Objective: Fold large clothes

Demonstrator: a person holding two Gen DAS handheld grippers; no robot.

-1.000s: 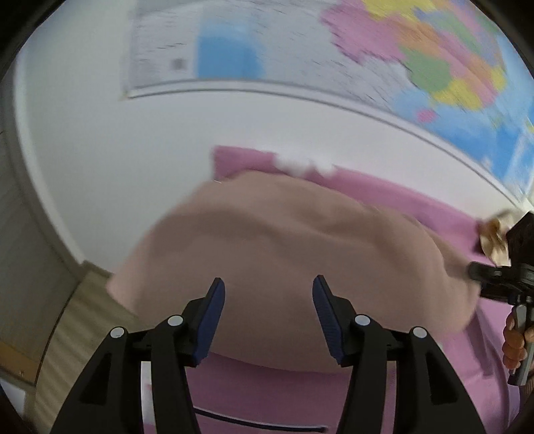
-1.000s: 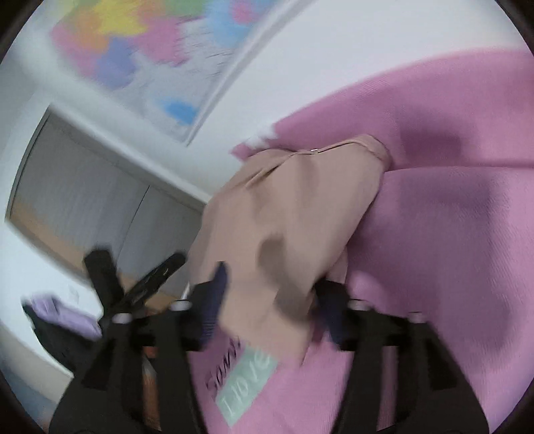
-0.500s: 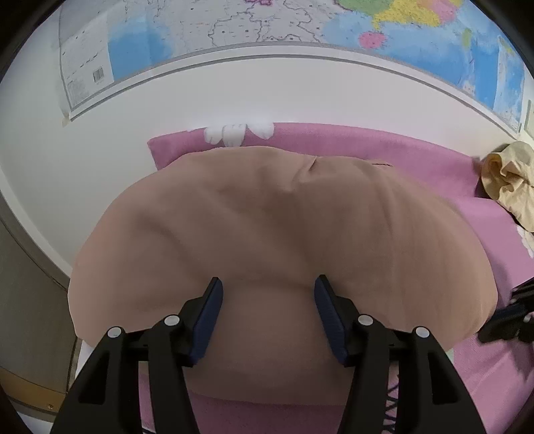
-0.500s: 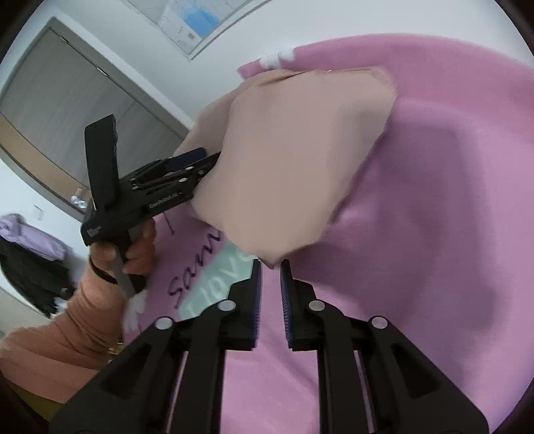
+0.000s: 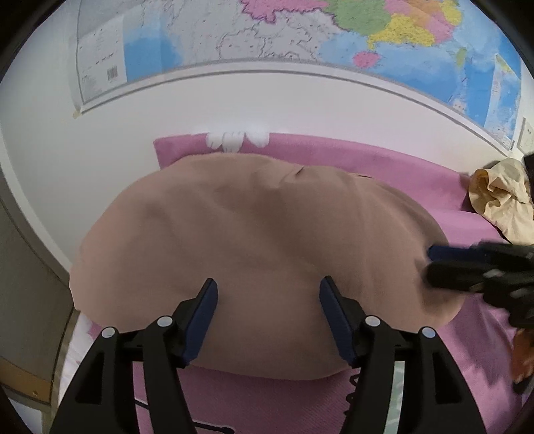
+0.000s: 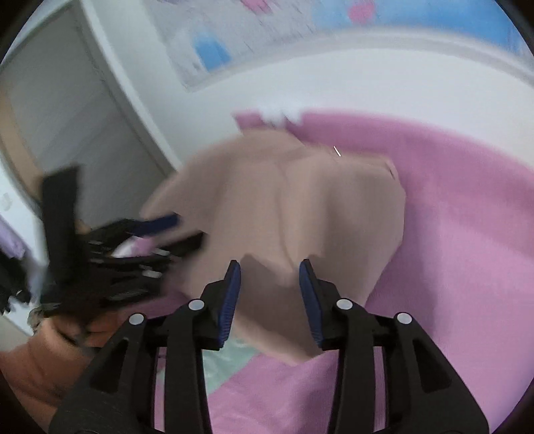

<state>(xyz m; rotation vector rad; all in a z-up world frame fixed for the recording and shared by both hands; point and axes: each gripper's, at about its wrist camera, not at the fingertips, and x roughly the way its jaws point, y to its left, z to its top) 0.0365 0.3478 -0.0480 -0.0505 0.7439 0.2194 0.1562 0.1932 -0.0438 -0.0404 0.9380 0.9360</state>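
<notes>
Jaws of the left gripper [image 5: 268, 317] are set apart over the near edge of the tan garment [image 5: 260, 253]; they have just been opening, and the cloth lies beneath them rather than pinched between the pads. Jaws of the right gripper [image 6: 269, 297] have been shut to nearly together half a second ago and have just been reopened; they are now held apart above the garment's loose near corner, with no cloth clamped. Release of the fold is inferred: one layer appears to have been laid over and let go, so a further fold or smoothing is probably what remains.

Garment: soft, matte, tan knit, spread in a broad rounded mound with shallow creases and a folded flap at the near side; it is laid on the bed.
Bed cover [image 5: 383, 157]: pink, fleecy, printed with white shapes at the far edge.
Second garment [image 5: 500, 197]: pale yellow, crumpled, well apart at the right.
Wall map [image 5: 367, 30]: glossy, coloured, hung above the bed.
</notes>
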